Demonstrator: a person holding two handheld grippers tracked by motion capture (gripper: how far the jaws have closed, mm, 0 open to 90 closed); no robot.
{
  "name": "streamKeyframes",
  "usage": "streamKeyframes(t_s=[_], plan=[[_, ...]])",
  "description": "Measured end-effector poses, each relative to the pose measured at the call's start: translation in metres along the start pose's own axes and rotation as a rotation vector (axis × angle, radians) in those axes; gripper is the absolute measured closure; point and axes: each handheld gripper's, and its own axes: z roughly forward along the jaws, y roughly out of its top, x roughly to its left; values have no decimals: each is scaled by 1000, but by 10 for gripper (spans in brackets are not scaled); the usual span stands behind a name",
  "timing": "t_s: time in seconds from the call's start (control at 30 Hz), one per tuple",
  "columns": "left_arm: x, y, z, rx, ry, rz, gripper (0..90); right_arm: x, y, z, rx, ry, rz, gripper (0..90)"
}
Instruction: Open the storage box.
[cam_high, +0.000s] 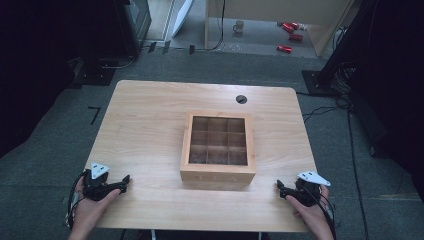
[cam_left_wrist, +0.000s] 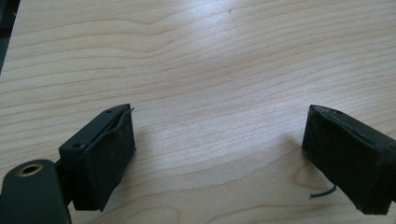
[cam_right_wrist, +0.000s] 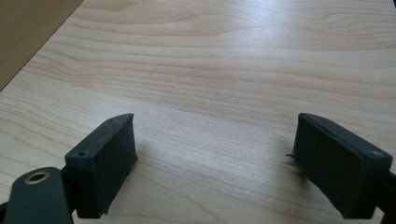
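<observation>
Where the light wooden table (cam_high: 150, 115) gives most room, near its middle, sits a shallow wooden box (cam_high: 218, 146) with a grid of nine compartments, three by three. Every compartment that can be seen into looks bare; their floors read as dark wood, nothing lying in them. The front wall of the box faces the person, with faint lettering too small to read.

Box lies between the two tools and farther up the table than both. Left gripper (cam_high: 125, 181) rests at the near left edge, jaws pointing toward the box's near left corner, apart from it with bare tabletop between. Right gripper (cam_high: 280, 188) rests at the near right edge, jaws pointing inward toward the box's near right corner, likewise apart. Neither touches the box.

Left gripper (cam_left_wrist: 217, 154), its own view: both black padded jaws spread wide, nothing between them but wood grain. Released, holding nothing. A short loose thread hangs off the right-hand pad.

Right gripper (cam_right_wrist: 215, 158), its own view: jaws spread about as wide, bare tabletop between them. Released, holding nothing. The brown side of the box (cam_right_wrist: 28, 32) shows in the upper left corner of that view.

Each tool is held in a hand coming up from the near edge; cables trail back off the table.

A small dark round hole (cam_high: 241, 99) sits in the tabletop beyond the box.
</observation>
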Motion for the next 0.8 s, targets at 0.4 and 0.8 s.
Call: streamKeyframes(t_s=[0.4, 0.8], plan=[[-20, 13, -10, -38, 18, -9, 137, 0, 3, 3, 2, 4, -9, 127], [-55, 31, -24, -105, -107, 2, 141, 0, 3, 3, 2, 5, -11, 127]])
